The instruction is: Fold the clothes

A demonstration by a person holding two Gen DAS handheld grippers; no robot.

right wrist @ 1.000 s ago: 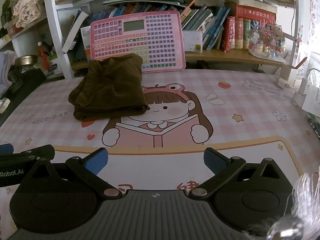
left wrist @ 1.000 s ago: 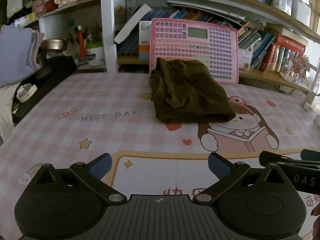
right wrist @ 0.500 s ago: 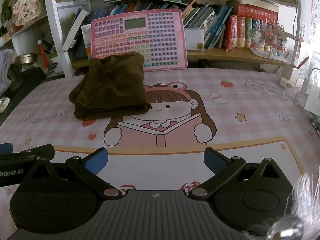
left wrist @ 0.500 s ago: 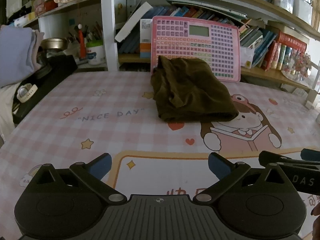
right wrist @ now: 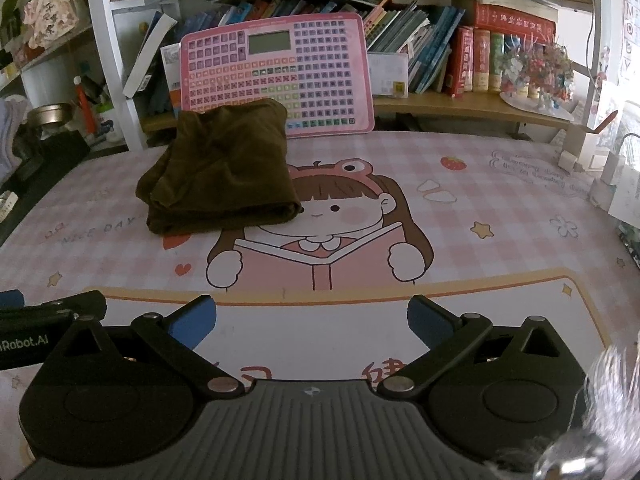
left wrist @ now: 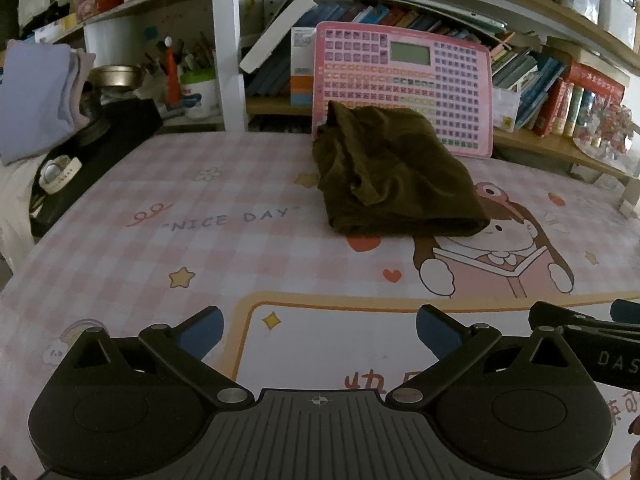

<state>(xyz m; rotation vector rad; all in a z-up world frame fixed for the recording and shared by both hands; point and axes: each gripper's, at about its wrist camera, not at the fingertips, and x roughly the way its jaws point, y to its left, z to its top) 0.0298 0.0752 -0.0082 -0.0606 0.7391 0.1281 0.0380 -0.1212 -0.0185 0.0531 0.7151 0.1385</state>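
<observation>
We see the dark olive garment (left wrist: 394,176) folded into a rumpled, thick bundle in the upper centre of both frames. It lies on the pink checkered tabletop (left wrist: 224,248), its far edge against the pink keypad board (left wrist: 432,88). Left claw (left wrist: 319,330) and right claw (right wrist: 311,320) both spread wide, empty, low in frame, well apart from the cloth. Left view alone shows the lavender clothes stack (left wrist: 36,96) at upper left; right view alone shows the flower ornament (right wrist: 536,68) at upper right.
</observation>
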